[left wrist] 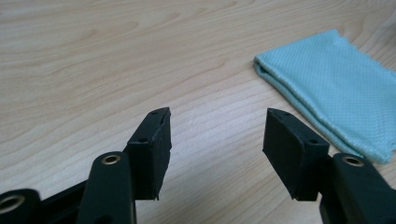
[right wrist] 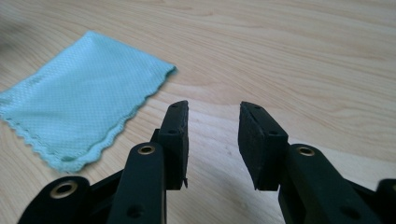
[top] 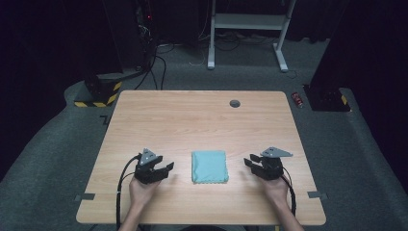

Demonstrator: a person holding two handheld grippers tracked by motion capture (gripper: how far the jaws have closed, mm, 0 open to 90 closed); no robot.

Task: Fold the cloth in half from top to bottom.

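both tools are released and hold nothing: the left tool sits lower left of centre in the high view, the right tool lower right, jaws apart over bare wood. between them, clear of both, lies the folded teal cloth, flat on the surface. it looks folded, so the sensible move is probably to back off level, keeping the jaws open and lifted. dragging a pad across the scalloped edge could spring the fold.
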